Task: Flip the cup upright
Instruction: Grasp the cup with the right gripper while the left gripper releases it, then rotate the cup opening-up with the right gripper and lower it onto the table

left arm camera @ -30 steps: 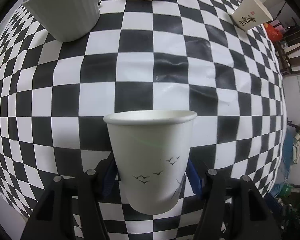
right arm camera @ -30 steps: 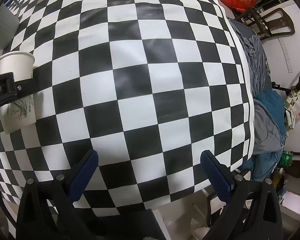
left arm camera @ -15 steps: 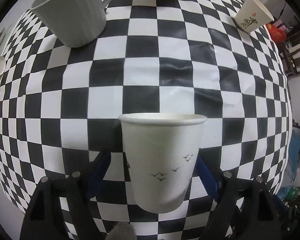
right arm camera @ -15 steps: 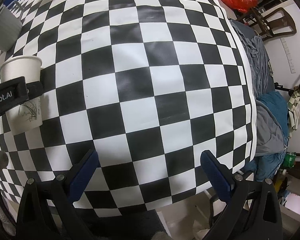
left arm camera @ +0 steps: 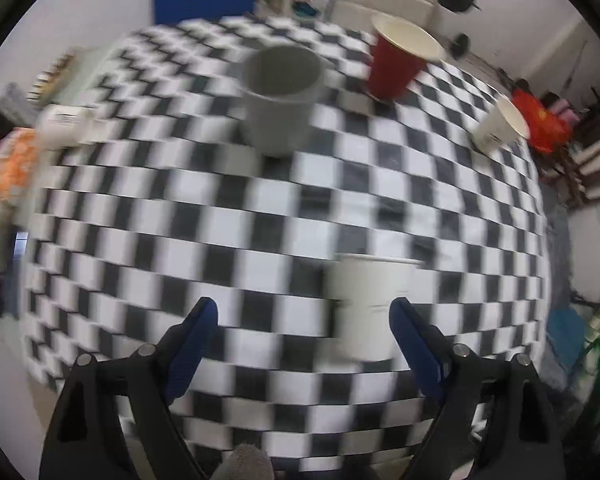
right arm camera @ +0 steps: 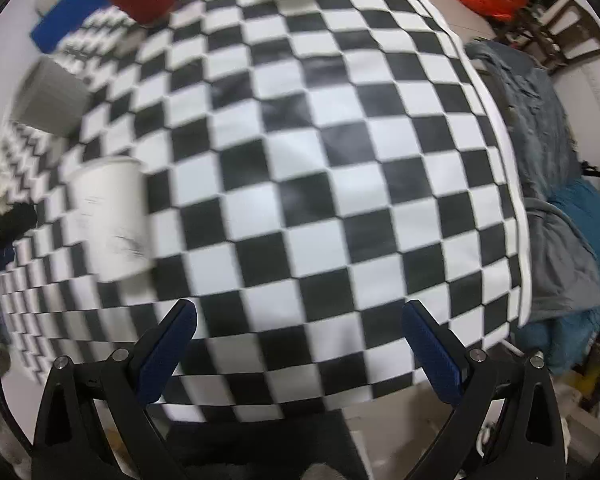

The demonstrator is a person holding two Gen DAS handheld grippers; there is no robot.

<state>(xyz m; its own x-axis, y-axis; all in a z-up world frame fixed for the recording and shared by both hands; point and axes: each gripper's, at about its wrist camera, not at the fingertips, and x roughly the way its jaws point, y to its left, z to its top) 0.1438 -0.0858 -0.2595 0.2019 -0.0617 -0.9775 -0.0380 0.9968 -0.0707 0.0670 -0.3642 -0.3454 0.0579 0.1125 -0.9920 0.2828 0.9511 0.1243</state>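
A white paper cup stands upright on the checkered table, mouth up. My left gripper is open and empty; the cup stands just beyond it, close to the right finger, apart from both. The view is motion-blurred. In the right wrist view the same cup stands at the left. My right gripper is open and empty over the table's near edge, well right of the cup.
A grey mug, a red cup and another white paper cup stand upright farther back. A small white cup lies at the left edge. Grey and blue cloth hangs at the table's right side.
My left gripper has opened, let go of the white cup and pulled back and left. The cup now stands free on the table. My right gripper has tilted up slightly.
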